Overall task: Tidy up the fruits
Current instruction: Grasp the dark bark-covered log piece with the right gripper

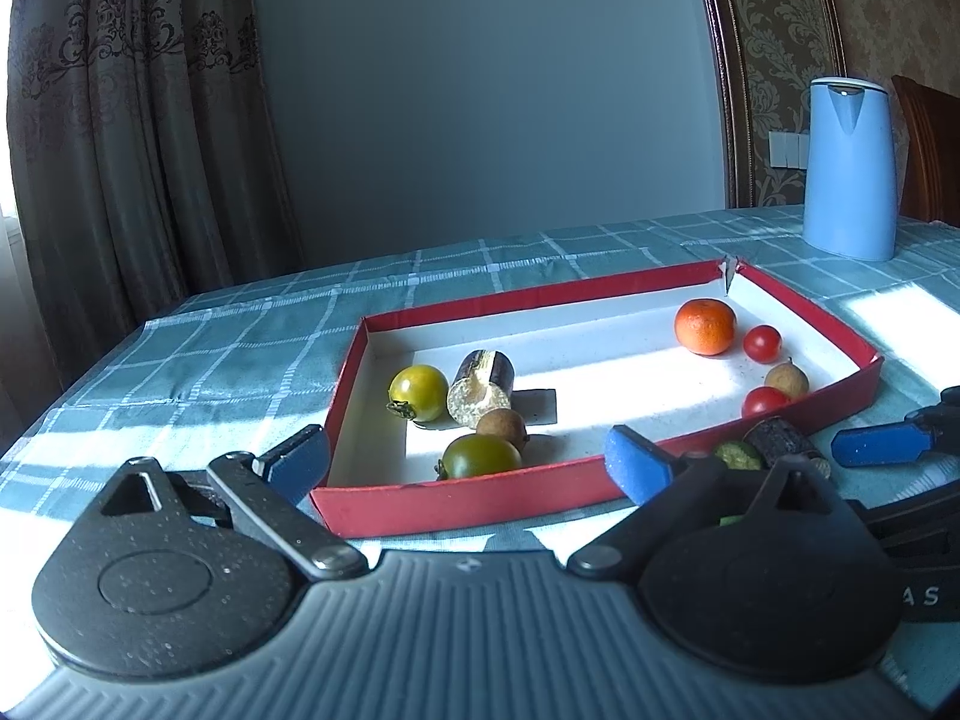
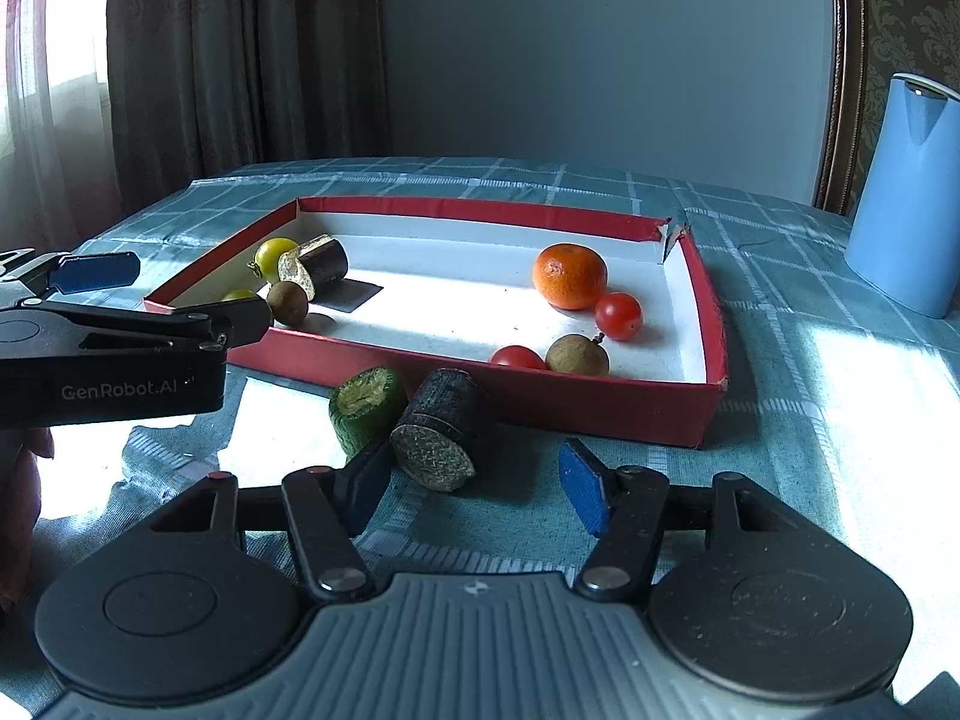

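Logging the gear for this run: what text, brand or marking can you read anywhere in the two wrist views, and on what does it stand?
"GenRobot.AI": white lettering on the black body of the left gripper, seen from the right wrist view.
"A S": two white letters on the black body of the right gripper at the frame's edge in the left wrist view; the rest is cut off.
Blue kettle, red tray, fruit: no text visible.

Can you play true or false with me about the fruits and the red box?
1. The orange lies inside the red box. True.
2. The blue jug stands inside the box. False: it stands on the tablecloth beyond it.
3. The dark cut piece and green cut piece lie outside the box. True.
4. The right gripper is squeezing a tomato. False: it is open and holds nothing.
5. Two red tomatoes are in the box. True.
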